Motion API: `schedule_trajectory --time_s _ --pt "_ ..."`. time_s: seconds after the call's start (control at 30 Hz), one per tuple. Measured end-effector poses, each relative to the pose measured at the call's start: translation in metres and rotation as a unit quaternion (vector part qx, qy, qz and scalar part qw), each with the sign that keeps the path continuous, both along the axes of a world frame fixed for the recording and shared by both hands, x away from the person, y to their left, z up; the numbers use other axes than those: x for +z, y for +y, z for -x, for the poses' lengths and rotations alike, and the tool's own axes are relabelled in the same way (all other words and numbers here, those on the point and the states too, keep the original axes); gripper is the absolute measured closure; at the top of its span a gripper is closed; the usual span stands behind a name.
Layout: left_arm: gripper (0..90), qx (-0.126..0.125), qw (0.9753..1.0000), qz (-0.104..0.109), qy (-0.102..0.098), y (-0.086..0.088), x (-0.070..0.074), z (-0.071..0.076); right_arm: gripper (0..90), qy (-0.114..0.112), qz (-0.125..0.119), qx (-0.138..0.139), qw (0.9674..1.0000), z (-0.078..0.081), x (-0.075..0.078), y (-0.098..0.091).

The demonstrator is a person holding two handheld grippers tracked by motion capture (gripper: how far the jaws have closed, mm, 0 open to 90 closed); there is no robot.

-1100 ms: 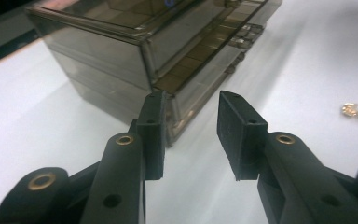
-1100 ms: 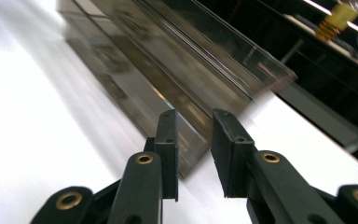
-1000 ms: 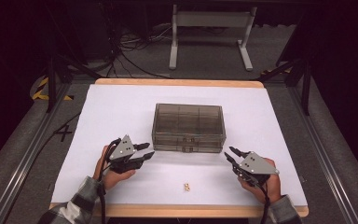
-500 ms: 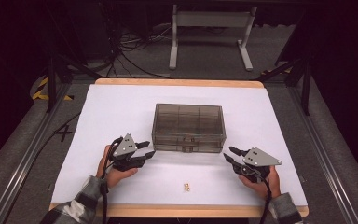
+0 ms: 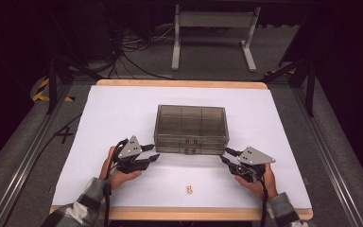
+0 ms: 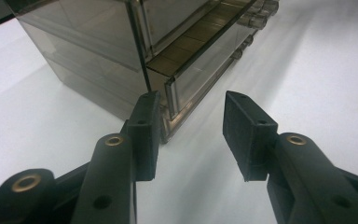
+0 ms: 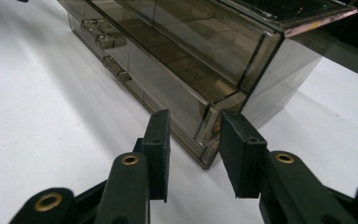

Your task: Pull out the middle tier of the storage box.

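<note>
Approach step: smoky clear plastic drawer box point(image 5: 191, 128) sits mid-table. Left gripper point(image 6: 191, 126) & right gripper point(image 7: 193, 140) (jaws just widening, part-open, nothing held) flank its front corners. Next, prob.: close on corners.

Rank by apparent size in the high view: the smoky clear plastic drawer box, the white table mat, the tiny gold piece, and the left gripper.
1. White table mat
2. Smoky clear plastic drawer box
3. Left gripper
4. Tiny gold piece
</note>
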State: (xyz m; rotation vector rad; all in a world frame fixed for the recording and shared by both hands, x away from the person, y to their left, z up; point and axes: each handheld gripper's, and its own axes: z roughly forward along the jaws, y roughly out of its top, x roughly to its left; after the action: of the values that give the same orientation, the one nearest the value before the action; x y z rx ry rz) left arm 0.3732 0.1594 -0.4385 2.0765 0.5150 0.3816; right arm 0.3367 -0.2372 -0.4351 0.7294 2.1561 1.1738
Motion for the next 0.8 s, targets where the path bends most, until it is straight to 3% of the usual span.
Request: schedule_trajectory --time_s 0.2,0.6,0.8 --pt "58.1 0.001 1.0000 -0.005 0.000 -0.0020 0.0001 0.0006 66.1 0.003 -0.004 -0.002 1.0000 -0.0002 0.0000 0.0017" --pt "63.4 -0.006 1.0000 -0.003 -0.004 -0.0015 0.0020 0.0025 79.0 0.007 -0.010 -0.007 0.9999 -0.0002 0.0006 -0.0024" --pt "71.4 -0.002 1.0000 -0.006 -0.005 0.0000 0.0027 0.0019 80.8 0.010 -0.007 -0.006 0.9999 0.0001 0.0011 -0.0030"
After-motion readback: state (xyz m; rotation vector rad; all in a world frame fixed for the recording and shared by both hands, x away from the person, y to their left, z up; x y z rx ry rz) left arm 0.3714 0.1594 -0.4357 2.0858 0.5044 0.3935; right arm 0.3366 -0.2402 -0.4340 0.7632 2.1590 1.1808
